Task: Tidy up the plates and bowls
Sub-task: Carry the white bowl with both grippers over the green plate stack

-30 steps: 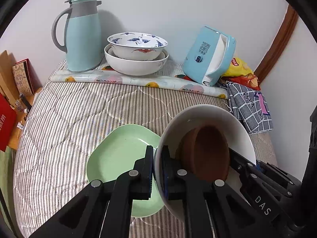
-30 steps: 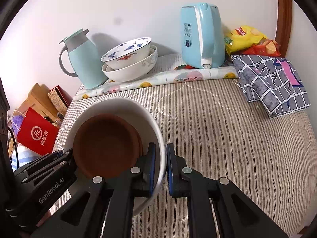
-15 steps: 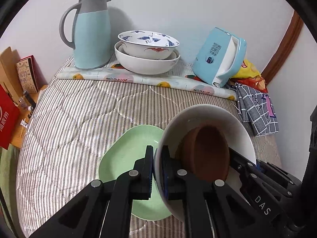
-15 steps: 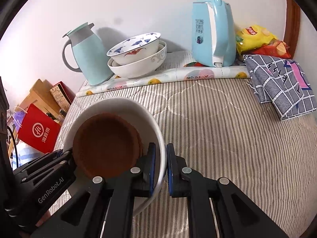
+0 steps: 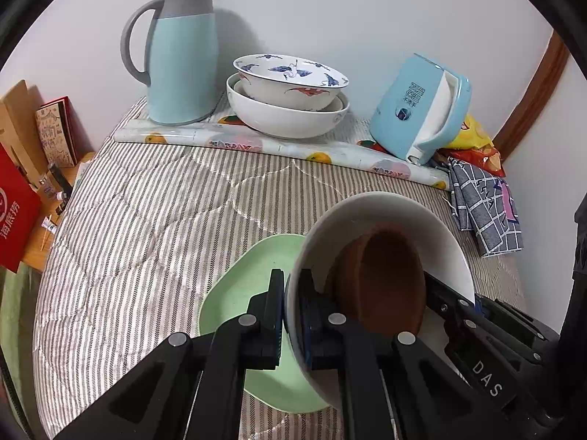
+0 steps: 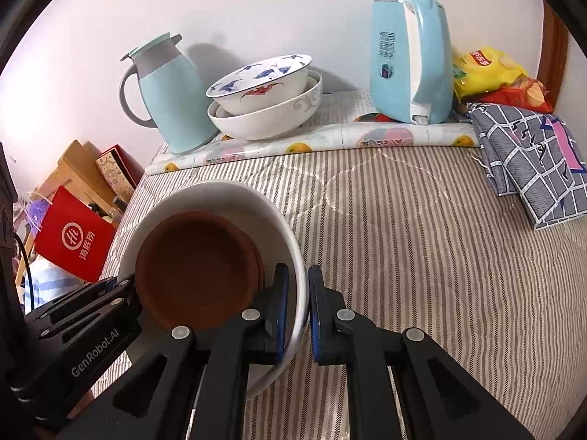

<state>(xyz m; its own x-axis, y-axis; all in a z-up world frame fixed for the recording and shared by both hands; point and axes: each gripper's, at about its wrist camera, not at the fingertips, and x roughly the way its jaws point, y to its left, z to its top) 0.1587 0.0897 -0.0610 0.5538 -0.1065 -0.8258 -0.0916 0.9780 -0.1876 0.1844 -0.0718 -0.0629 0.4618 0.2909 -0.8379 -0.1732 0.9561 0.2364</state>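
Observation:
A large white bowl [image 5: 385, 209] [image 6: 220, 194] with brown dishes [image 5: 381, 278] [image 6: 194, 271] nested inside hangs above the striped surface, held from both sides. My left gripper [image 5: 291, 315] is shut on its left rim, my right gripper [image 6: 302, 315] shut on its right rim. A light green plate [image 5: 249, 286] lies flat partly under the bowl in the left wrist view. At the back, a blue-patterned bowl [image 5: 290, 80] [image 6: 260, 84] sits stacked in a wider white bowl [image 5: 286, 117] [image 6: 264, 117].
A teal thermos jug [image 5: 179, 55] [image 6: 168, 91] and a blue electric kettle [image 5: 422, 110] [image 6: 411, 58] stand on a fruit-print mat [image 5: 279, 146] by the wall. Snack bags [image 6: 488, 73] and a checked cloth [image 6: 532, 161] lie at right. Red bag [image 6: 73, 234] and boxes sit past the left edge.
Both grippers have carried the white bowl a little farther toward the back; the stacked bowls, jug and kettle look nearer and more centred. The grips have not altered.

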